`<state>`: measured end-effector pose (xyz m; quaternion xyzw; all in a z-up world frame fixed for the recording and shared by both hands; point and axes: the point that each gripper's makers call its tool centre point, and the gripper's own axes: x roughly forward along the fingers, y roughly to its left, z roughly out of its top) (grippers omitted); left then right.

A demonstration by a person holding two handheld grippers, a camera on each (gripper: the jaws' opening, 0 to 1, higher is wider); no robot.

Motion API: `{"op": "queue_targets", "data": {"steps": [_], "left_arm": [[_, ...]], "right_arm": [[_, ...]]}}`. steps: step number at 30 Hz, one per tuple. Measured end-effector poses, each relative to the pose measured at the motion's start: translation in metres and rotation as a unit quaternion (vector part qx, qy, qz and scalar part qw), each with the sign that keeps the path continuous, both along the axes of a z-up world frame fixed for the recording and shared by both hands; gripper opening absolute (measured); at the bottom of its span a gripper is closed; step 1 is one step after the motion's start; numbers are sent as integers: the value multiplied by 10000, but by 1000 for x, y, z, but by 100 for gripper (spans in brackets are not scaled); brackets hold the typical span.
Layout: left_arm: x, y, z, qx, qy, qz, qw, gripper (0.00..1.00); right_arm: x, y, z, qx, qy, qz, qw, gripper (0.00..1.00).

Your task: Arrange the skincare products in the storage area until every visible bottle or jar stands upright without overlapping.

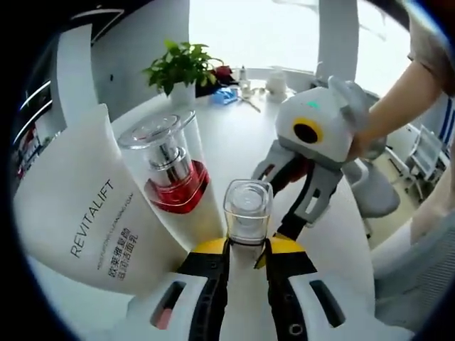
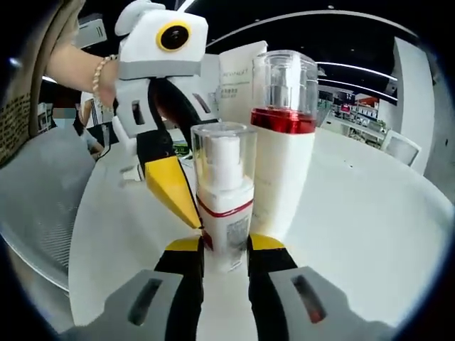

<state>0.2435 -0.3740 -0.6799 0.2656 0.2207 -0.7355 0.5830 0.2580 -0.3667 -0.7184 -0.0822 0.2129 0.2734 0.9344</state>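
A small white bottle with a clear cap and a red stripe stands between both grippers. My left gripper has its yellow-tipped jaws against the bottle's sides. My right gripper closes on the lower body of the same bottle. From the opposite side the right gripper reaches in, and the left gripper touches the bottle's flank. Just behind stands a taller white pump bottle with a red band and clear cap, upright. Beside it rises a large white REVITALIFT tube.
The round white table curves away, with a potted plant and small items at its far side. A grey chair stands by the table edge. A person's arm holds the right gripper.
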Motion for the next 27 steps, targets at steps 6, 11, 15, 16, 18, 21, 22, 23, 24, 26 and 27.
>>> {"op": "queue_targets", "data": {"steps": [6,11,15,16,18,21,22,23,24,26,27], "left_arm": [[3,3,0,41,-36,45,10000,17],[5,6,2,54,-18,81,10000,19],[4,12,4,78,-5,109,9999,20],[3,14,4,96,11,135,9999,21],[2,18,4,125,22,175,9998,22],[0,28,4,171,74,319,9993,26],[0,31,5,180,100,375,9991,28],[-1,35,5,199,152,470,9986,30],[0,38,6,200,179,544,9982,32],[0,45,6,221,260,755,9966,38],[0,49,7,241,314,866,9955,41]], "right_arm": [[-1,-2,-3,-40,128,-13,9999,23],[-6,-6,-5,-26,228,-94,9997,26],[-10,-10,-5,-39,307,-182,9994,30],[-11,-11,-5,-32,332,-214,9992,32],[-14,-13,-3,-27,369,-301,9989,36],[-18,-13,0,-8,378,-389,9985,38],[-19,-13,2,10,385,-418,9984,40],[-20,-12,3,9,387,-430,9983,42],[-22,-10,5,-1,383,-466,9982,44],[-25,-7,8,13,397,-528,9978,48],[-26,-6,9,17,393,-546,9977,49]]}}
